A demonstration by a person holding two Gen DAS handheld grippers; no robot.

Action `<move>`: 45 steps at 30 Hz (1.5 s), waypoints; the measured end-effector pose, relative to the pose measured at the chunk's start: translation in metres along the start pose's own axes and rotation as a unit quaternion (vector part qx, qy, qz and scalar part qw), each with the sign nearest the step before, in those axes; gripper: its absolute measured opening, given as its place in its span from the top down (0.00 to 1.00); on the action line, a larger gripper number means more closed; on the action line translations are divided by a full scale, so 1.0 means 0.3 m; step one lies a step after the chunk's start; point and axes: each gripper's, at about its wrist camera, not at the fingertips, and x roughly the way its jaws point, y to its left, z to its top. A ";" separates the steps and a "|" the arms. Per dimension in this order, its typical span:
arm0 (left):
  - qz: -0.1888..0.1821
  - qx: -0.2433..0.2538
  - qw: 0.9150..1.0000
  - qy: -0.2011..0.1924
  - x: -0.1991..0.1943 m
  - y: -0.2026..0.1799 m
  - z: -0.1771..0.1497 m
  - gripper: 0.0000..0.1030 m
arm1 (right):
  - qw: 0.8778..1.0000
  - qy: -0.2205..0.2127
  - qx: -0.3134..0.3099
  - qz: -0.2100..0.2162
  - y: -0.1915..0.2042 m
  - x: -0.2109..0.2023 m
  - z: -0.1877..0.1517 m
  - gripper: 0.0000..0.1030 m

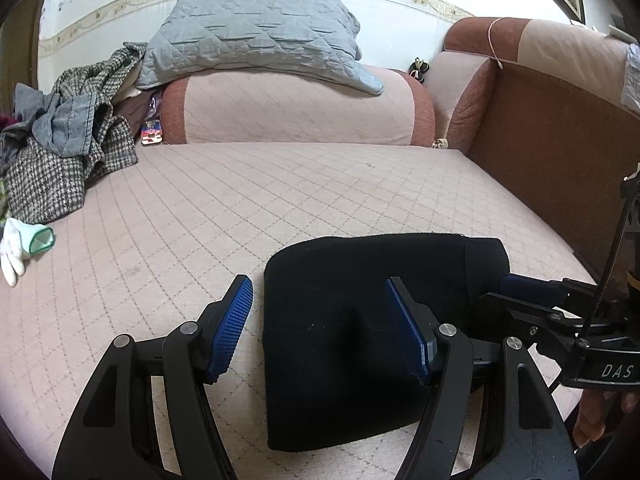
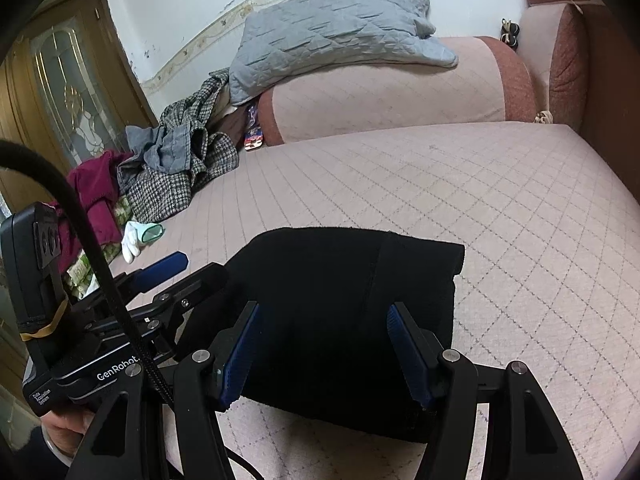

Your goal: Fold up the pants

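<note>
The black pants [image 1: 360, 320] lie folded into a compact rectangle on the pink quilted sofa seat [image 1: 240, 200]. My left gripper [image 1: 320, 328] is open and empty; its left finger is over the seat and its right finger over the pants' middle. My right gripper [image 2: 324, 352] is open and empty, straddling the near part of the pants [image 2: 344, 300]. The right gripper also shows at the right edge of the left wrist view [image 1: 532, 292], beside the pants. The left gripper shows at the left of the right wrist view [image 2: 168, 276].
A pile of checked and grey clothes [image 1: 68, 152] lies at the seat's left, with a white glove [image 1: 20, 248] near it. A grey quilted blanket [image 1: 256, 36] lies on the sofa bolster [image 1: 296, 108]. The sofa back [image 1: 560, 140] rises on the right. A wooden door [image 2: 60, 92] stands at left.
</note>
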 end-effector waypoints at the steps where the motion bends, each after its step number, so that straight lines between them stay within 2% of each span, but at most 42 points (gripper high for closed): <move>1: 0.001 0.001 1.000 0.000 0.000 -0.002 -0.001 0.34 | 1.000 -0.001 0.001 -0.001 -0.003 -0.001 -0.002 0.40; 6: 0.003 -0.013 1.000 0.002 0.002 0.013 0.002 0.34 | 1.000 -0.005 0.012 -0.013 -0.044 -0.011 -0.011 0.40; 12: -0.019 -0.057 0.998 0.008 -0.007 0.081 0.012 0.34 | 0.998 -0.012 0.036 -0.040 -0.135 -0.049 -0.017 0.40; 16: -0.047 -0.087 0.995 0.021 0.007 0.114 0.015 0.34 | 0.997 -0.013 0.062 -0.039 -0.193 -0.045 -0.009 0.40; 21: -0.063 -0.090 0.993 0.039 0.085 0.102 0.049 0.34 | 0.998 -0.007 0.054 -0.022 -0.205 0.026 0.033 0.40; 22: -0.062 -0.091 0.993 0.047 0.118 0.095 0.058 0.34 | 0.998 -0.004 0.058 -0.012 -0.208 0.048 0.040 0.42; 23: -0.057 -0.093 0.992 0.056 0.143 0.091 0.061 0.34 | 0.998 -0.002 0.065 0.008 -0.215 0.076 0.049 0.64; 24: -0.053 -0.095 0.992 0.065 0.158 0.090 0.061 0.34 | 0.997 -0.002 0.072 0.019 -0.216 0.087 0.051 0.91; 27: -0.047 -0.097 0.991 0.079 0.177 0.082 0.053 0.34 | 0.997 -0.015 0.071 0.020 -0.198 0.051 0.067 0.93; 28: -0.042 -0.091 0.992 0.081 0.181 0.076 0.051 0.34 | 0.998 -0.018 0.052 0.007 -0.181 0.029 0.068 0.93; 31: -0.034 -0.086 0.991 0.100 0.213 0.065 0.033 0.34 | 0.998 0.026 0.039 -0.037 -0.190 0.081 0.036 0.93; 32: -0.033 -0.089 0.990 0.103 0.219 0.067 0.030 0.34 | 0.998 0.035 0.041 -0.042 -0.203 0.104 0.020 0.93; 34: -0.030 -0.089 0.991 0.098 0.210 0.070 0.034 0.34 | 0.997 0.021 0.058 -0.036 -0.222 0.091 0.010 0.88; 35: -0.027 -0.087 0.991 0.095 0.205 0.067 0.036 0.34 | 0.997 0.017 0.069 -0.034 -0.230 0.071 0.013 0.67; 36: -0.022 -0.083 0.992 0.089 0.196 0.065 0.042 0.34 | 0.996 0.008 0.078 -0.043 -0.239 0.035 0.015 0.55; 38: -0.025 -0.076 0.994 0.076 0.178 0.053 0.055 0.34 | 0.996 -0.018 0.066 -0.050 -0.236 -0.031 0.015 0.53; 41: -0.045 -0.071 0.994 0.070 0.170 0.029 0.063 0.34 | 0.998 -0.046 0.047 -0.018 -0.198 -0.100 0.017 0.53; 43: -0.037 -0.057 0.995 0.076 0.181 0.002 0.054 0.34 | 0.999 -0.043 0.024 0.022 -0.149 -0.102 0.015 0.53; 45: -0.024 -0.034 0.996 0.076 0.187 -0.018 0.042 0.34 | 0.999 -0.031 0.002 0.030 -0.108 -0.069 0.000 0.54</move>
